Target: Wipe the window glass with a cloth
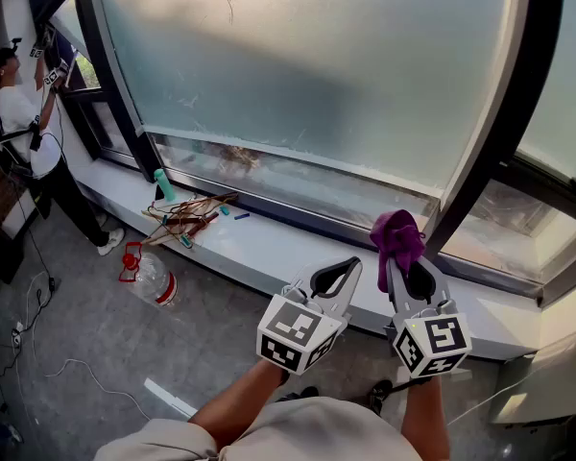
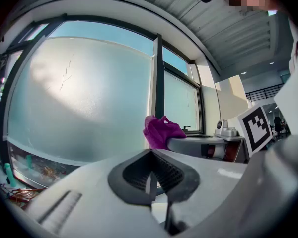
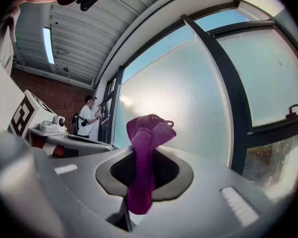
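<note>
Big frosted window glass filling far side, white sill running below. Right hand-held gripper pinching purple cloth, wad poking past tips, probably so fabric is meeting glass first. Cloth looking short of glass for now. Left hand-held gripper sitting pressed together, empty, just beside.

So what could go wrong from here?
The cloth is a small bunch pinched in the right tool. Little of it sticks out, so the tool itself might scrape the glass. The cloth could also slip out. Low sweeps might knock the wires on the sill.
</note>
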Tool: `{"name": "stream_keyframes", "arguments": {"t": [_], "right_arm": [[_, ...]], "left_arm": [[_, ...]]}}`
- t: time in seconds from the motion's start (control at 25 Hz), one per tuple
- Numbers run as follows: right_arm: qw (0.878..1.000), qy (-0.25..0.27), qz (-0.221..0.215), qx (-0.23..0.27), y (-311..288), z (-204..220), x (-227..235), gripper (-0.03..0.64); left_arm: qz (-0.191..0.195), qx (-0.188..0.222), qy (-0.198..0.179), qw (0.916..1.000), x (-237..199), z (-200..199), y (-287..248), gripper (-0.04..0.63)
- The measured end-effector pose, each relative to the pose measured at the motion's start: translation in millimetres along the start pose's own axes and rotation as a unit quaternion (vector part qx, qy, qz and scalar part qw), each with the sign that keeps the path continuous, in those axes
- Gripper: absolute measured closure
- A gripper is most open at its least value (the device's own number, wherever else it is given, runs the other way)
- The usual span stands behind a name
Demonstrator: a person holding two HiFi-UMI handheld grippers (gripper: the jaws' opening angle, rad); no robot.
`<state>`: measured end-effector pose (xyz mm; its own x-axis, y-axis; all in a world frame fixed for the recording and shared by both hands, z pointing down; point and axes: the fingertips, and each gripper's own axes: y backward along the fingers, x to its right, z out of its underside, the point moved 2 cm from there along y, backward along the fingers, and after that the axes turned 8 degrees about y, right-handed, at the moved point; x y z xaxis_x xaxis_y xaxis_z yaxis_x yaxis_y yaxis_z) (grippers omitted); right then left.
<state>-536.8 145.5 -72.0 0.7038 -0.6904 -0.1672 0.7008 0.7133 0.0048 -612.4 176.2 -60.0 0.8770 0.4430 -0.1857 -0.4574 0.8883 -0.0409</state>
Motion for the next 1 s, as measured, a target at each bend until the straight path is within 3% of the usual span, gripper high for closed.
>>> {"name": "stream_keyframes", "arguments": {"t": [0.68, 1.0], "right_arm": [[0.999, 0.001, 0.030, -0.022, 8.6, 8.2, -4.9, 0.534], [0.992, -0.009, 0.103, -0.069, 55.1, 35.3, 27.4, 0.532]], "left_arm": [[0.034, -0.011, 0.011, 0.9993, 2.7, 5.1, -1.6, 0.594], [0.098, -0.044, 0.031, 0.9937, 32.1, 32.4, -33.0, 0.594]]}}
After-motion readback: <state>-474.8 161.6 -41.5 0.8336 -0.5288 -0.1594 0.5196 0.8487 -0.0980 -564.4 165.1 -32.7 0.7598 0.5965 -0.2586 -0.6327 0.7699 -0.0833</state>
